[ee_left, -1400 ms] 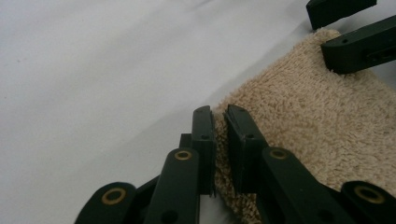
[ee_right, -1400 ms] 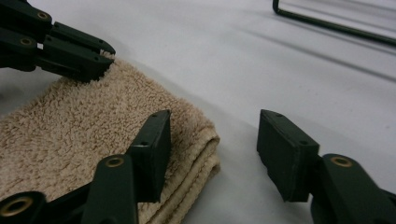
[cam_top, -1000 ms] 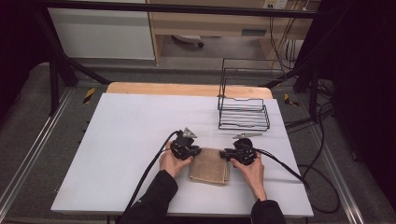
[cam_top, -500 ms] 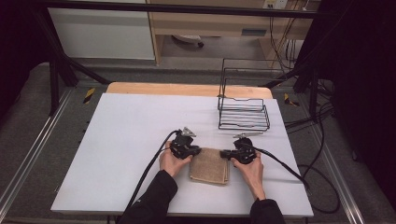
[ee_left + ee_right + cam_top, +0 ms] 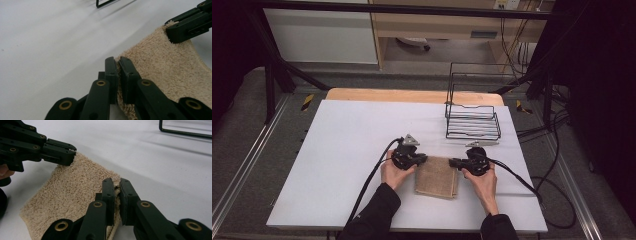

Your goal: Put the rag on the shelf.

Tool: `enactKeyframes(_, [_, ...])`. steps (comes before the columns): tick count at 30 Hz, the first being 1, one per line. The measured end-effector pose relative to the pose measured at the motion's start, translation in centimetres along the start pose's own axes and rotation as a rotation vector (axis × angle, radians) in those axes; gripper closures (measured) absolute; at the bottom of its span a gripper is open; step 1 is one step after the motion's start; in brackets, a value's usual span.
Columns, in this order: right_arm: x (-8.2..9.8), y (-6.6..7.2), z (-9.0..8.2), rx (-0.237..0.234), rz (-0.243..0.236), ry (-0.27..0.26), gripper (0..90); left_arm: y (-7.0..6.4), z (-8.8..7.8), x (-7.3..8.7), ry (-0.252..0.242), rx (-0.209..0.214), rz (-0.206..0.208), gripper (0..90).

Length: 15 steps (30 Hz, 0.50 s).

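I've got my left gripper (image 5: 118, 68) and right gripper (image 5: 116, 191) each pinched on a far corner of the beige towel (image 5: 437, 176), lying folded near the table's (image 5: 342, 145) front edge; thin bites, so an uneven lift could slip a corner free

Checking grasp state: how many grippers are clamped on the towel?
2. The left gripper pinches the towel at its far-left corner; the right gripper pinches the far-right corner. Both jaw pairs are shut on terry cloth.
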State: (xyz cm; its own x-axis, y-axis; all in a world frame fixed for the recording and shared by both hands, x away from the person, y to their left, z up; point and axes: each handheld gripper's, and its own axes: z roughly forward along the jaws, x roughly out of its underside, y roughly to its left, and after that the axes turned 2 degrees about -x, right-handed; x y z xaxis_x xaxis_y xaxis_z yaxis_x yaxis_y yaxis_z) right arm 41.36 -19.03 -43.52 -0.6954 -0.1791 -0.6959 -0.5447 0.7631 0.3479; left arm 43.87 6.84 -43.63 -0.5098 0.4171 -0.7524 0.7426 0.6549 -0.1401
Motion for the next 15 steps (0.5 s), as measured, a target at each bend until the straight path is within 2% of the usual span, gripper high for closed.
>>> enactKeyframes(8, [0.0,0.4,-0.8,-0.016,-0.02,-0.031,84.0,-0.3,-1.2,0.1,-0.041,0.018,0.007,85.1])
enactKeyframes(11, [-0.2,0.8,-1.0,-0.009,-0.048,-0.036,84.1,-0.5,-1.8,0.0,-0.05,0.009,0.022,85.1])
enactKeyframes(15, [-0.4,1.2,-1.5,-0.016,-0.059,-0.056,84.0,-0.6,-2.5,-0.1,-0.074,0.019,0.016,85.3])
